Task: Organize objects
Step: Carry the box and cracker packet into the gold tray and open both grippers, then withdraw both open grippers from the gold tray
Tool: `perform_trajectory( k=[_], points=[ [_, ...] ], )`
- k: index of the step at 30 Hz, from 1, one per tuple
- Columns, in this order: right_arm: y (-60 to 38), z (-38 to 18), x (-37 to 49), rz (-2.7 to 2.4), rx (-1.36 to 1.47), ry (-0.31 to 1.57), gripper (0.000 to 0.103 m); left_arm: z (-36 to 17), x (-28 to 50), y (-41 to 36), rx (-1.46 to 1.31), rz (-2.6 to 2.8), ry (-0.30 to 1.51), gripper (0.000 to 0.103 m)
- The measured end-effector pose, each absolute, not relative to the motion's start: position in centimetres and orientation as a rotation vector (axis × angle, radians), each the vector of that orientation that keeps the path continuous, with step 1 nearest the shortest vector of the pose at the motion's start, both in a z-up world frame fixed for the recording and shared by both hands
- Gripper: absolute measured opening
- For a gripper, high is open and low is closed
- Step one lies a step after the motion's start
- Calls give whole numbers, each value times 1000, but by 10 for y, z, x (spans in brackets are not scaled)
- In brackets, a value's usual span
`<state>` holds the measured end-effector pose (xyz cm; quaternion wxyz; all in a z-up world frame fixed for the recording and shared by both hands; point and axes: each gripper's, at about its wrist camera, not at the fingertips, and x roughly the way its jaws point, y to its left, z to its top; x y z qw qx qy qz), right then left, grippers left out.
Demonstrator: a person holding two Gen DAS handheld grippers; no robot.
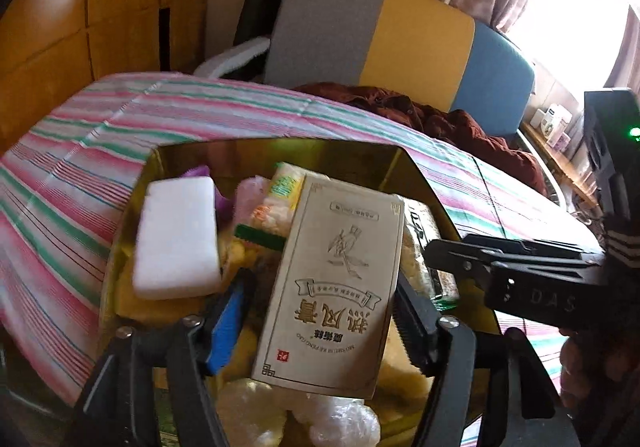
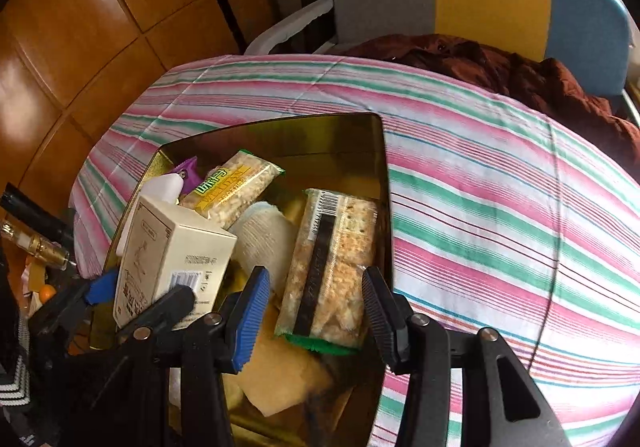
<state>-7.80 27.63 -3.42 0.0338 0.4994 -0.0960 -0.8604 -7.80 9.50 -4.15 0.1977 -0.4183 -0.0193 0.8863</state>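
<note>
Blue-padded left gripper (image 1: 320,323) stands parted around a cream carton (image 1: 332,287) with printed characters, a gap showing at each pad, the carton tilted atop the contents of a gold tin (image 1: 280,151). Right gripper (image 2: 316,311), jaws part open and clear of any item, hangs over a clear-wrapped cracker pack (image 2: 332,267) lying lengthwise against the tin's right wall. Further in the tin: a white block (image 1: 176,239), a yellow-labelled snack bar (image 2: 236,187), a purple item (image 2: 188,171); tin set on a pink, green and white striped cloth (image 2: 500,187), with a dark red garment (image 2: 520,75) and grey-yellow-blue cushion (image 1: 400,39) beyond.
</note>
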Motion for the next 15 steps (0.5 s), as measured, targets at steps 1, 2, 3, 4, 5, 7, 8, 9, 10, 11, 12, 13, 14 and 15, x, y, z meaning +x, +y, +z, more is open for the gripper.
perform_trajectory(
  k=[1,2,3,4,5,7,8,9,10,11,12,13,14,15],
  points=[
    [276,-33,-75,-2666,1528,-286,49,-39,-76,94,-1157,2495,-46,77],
    [276,-31,-70,-2686,1518,-281,49,-36,-74,93,-1144,2506,-44,79],
    [275,-30,-67,-2700,1513,-276,49,-33,-71,91,-1127,2522,-37,80],
    [275,-28,-64,-2718,1506,-268,49,-31,-69,90,-1115,2535,-26,82],
    [273,-26,-58,-2748,1494,-249,49,-28,-67,89,-1103,2547,-16,86],
    [271,-22,-51,-2782,1472,-224,49,-21,-61,85,-1073,2572,-12,92],
    [269,-19,-46,-2804,1456,-212,49,-18,-59,84,-1062,2581,-11,93],
    [268,-18,-43,-2821,1446,-202,49,-14,-55,81,-1047,2595,-7,93],
    [265,-16,-39,-2853,1432,-185,49,-11,-54,79,-1038,2606,-4,95],
    [263,-15,-35,-2879,1420,-172,49,-9,-51,77,-1030,2616,-4,98],
    [262,-14,-32,-2903,1406,-161,51,-5,-48,74,-1019,2630,-6,98],
    [260,-13,-26,-2933,1391,-151,52,-3,-46,72,-1015,2639,-9,100],
    [258,-13,-23,-2951,1383,-144,52,0,-44,69,-1010,2649,-13,102],
    [257,-13,-20,-2968,1375,-136,52,2,-42,67,-1004,2658,-17,103]
  ],
)
